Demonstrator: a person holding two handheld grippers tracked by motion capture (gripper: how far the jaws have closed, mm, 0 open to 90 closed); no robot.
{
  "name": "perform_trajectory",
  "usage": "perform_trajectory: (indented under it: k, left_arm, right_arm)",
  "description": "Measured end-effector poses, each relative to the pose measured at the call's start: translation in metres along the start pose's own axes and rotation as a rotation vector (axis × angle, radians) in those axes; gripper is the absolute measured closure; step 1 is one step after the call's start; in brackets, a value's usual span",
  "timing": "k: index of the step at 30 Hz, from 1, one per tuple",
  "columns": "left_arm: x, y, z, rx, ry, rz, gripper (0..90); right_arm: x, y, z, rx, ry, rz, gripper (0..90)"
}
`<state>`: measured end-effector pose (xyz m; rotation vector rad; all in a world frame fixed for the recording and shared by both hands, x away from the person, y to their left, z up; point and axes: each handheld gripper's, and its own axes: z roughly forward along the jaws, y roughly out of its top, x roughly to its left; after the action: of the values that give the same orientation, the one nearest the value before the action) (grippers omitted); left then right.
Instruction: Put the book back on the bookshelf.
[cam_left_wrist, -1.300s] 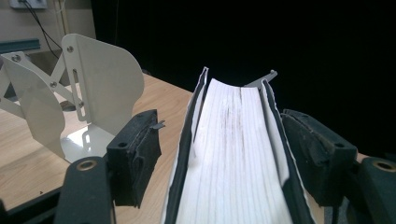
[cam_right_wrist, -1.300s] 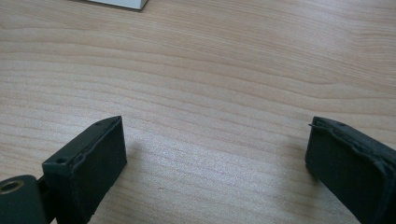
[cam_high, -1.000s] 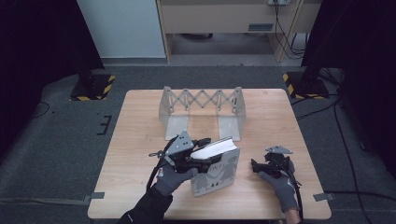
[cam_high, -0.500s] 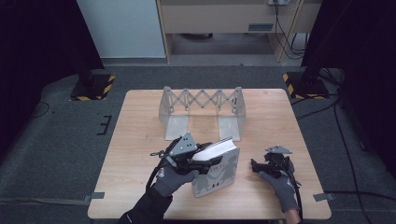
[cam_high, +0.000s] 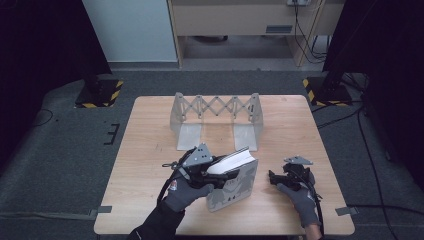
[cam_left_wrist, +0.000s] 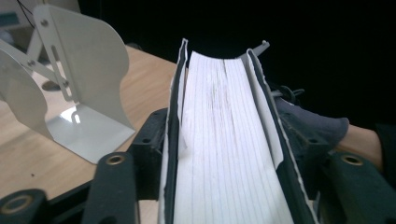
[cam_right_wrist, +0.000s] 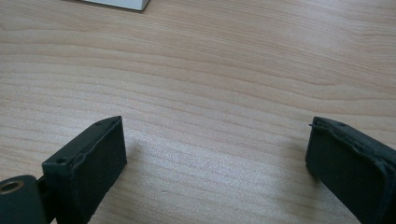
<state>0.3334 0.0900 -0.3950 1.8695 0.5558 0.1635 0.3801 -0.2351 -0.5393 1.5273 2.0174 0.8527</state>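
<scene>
Your left hand-held gripper (cam_high: 220, 172) clamps the thick grey-covered book (cam_left_wrist: 224, 140), jaws having just eased slightly, holding it tilted on the light wooden bench (cam_high: 150, 190) before the white metal expanding book rack (cam_high: 216, 117), while your right hand-held gripper (cam_right_wrist: 215, 168) rests wide and empty.

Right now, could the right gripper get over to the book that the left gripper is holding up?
Probably yes. The right gripper rests on the table with jaws open, beside the book, and bare wood lies between them. The left gripper grips the book's left end, leaving its right end free.
</scene>
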Motion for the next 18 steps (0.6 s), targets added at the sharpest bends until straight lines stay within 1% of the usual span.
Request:
perform_trajectory:
  k: [2,4,6,9,11,13,14,15,16,18]
  left_arm:
    - [0.0001,-0.0002,0.0002,-0.002,0.001,-0.007,38.2]
    - [0.0000,-0.0010,0.0007,-0.013,0.002,-0.017,35.2]
    - [-0.0006,-0.0019,0.0010,-0.028,0.006,-0.020,33.6]
    - [-0.0013,-0.0019,0.0014,-0.029,0.011,-0.019,33.4]
    - [-0.0014,-0.0017,0.0014,-0.025,0.012,-0.019,36.1]
    - [-0.0027,0.0002,0.0013,0.005,0.015,-0.004,40.6]
    - [-0.0027,0.0002,0.0013,0.005,0.015,-0.004,42.8]
    - [-0.0031,0.0008,0.0013,0.016,0.015,-0.001,42.8]
    - [-0.0044,0.0017,0.0012,0.029,0.020,0.005,45.6]
    - [-0.0049,0.0017,0.0012,0.030,0.023,0.006,46.9]
  right_arm:
    - [0.0001,0.0000,0.0001,0.000,0.000,0.000,5.4]
    - [0.0004,0.0002,0.0003,-0.002,-0.001,0.006,5.4]
    - [0.0004,0.0003,0.0003,-0.002,0.000,0.005,5.4]
    - [0.0004,0.0004,0.0004,-0.002,0.001,0.005,5.3]
    - [0.0006,0.0004,0.0004,-0.001,0.001,0.007,5.3]
    - [0.0006,0.0004,0.0004,-0.001,0.001,0.007,5.3]
    - [0.0006,0.0004,0.0004,-0.001,0.001,0.007,5.3]
    - [0.0007,0.0004,0.0004,-0.001,0.001,0.007,5.3]
    - [0.0005,0.0004,0.0004,-0.001,0.001,0.006,5.3]
    - [0.0006,0.0003,0.0004,-0.001,0.001,0.007,5.3]
